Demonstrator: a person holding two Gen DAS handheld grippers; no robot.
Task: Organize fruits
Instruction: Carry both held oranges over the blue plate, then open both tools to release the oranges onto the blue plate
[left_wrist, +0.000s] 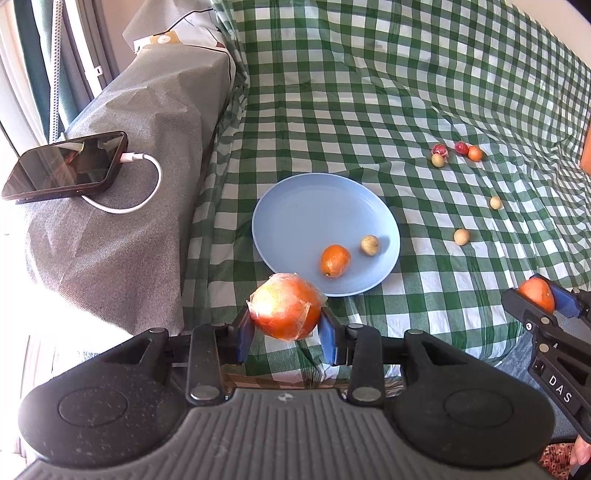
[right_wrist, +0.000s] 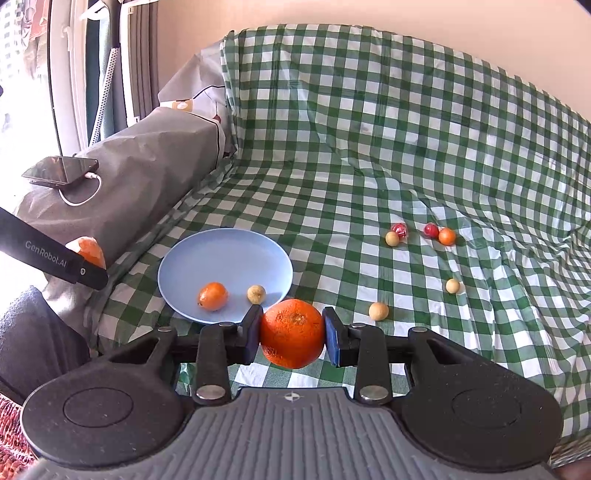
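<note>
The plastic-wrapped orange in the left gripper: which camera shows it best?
The left wrist view: the wrapped orange sits centred and close, clamped in the left gripper, wrapping visible. The right wrist view catches only a sliver at its left edge, mostly hidden behind the gripper's arm.

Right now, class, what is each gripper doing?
Left gripper: shut on a plastic-wrapped orange.
Right gripper: shut on a bare orange.

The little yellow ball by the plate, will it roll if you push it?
Probably: the yellow ball looks round and smooth. The checked cloth is wrinkled, so it may stop in a fold. It looks small, likely light.
</note>
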